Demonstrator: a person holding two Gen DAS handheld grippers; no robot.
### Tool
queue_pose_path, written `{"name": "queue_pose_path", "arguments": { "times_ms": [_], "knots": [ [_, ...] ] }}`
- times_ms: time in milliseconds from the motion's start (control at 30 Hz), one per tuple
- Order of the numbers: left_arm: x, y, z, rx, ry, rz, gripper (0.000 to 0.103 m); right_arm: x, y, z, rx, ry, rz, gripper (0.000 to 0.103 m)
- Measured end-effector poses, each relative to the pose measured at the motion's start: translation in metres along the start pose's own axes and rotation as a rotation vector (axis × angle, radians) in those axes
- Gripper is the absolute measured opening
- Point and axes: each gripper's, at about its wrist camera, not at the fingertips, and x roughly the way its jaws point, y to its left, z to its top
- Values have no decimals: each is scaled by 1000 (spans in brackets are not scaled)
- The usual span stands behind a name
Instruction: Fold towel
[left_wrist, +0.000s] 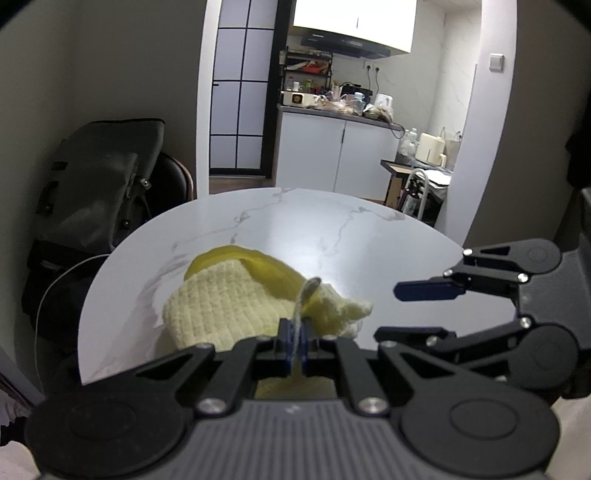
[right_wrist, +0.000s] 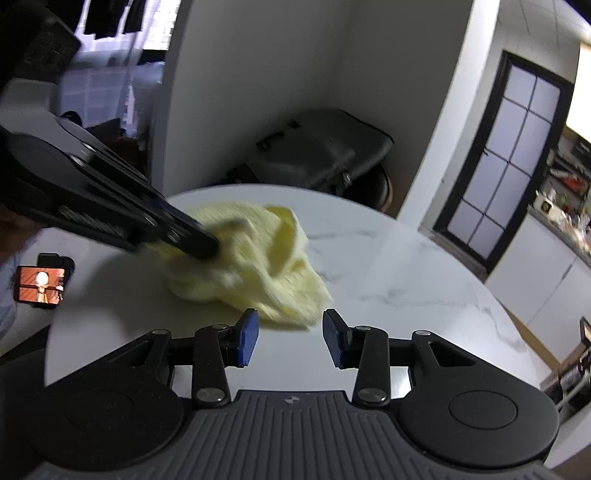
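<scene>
A pale yellow knitted towel (left_wrist: 221, 306) lies crumpled on the round white marble table (left_wrist: 314, 229). My left gripper (left_wrist: 295, 341) is shut on the towel's grey hanging loop (left_wrist: 304, 295) and a bit of its edge. In the right wrist view the towel (right_wrist: 258, 258) is a blurred heap, with the left gripper (right_wrist: 201, 242) reaching into it from the left. My right gripper (right_wrist: 290, 339) is open and empty, its blue pads (right_wrist: 247, 338) just short of the towel's near edge. It also shows in the left wrist view (left_wrist: 417, 310) at the right, open.
A grey bag (left_wrist: 99, 184) sits on a chair behind the table on the left. A phone with a lit screen (right_wrist: 42, 282) stands at the table's left edge. A kitchen counter (left_wrist: 332, 110) lies beyond the doorway.
</scene>
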Motion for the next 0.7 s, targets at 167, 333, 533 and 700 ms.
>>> {"name": "queue_pose_path", "arguments": {
  "times_ms": [167,333,533,700],
  "knots": [
    [1,-1,0,-2,-8,-22,5,-7,10,9,-25,-20,32,43],
    [1,2,-1,-11,-15,-33,5,-5,15,13,-23,-14,96,43],
    [1,4,-8,-9,-9,-48,5,3,20,15,-2,-5,129,43],
    [2,8,-10,-5,-2,-58,5,7,18,17,19,-4,143,43]
  ]
}}
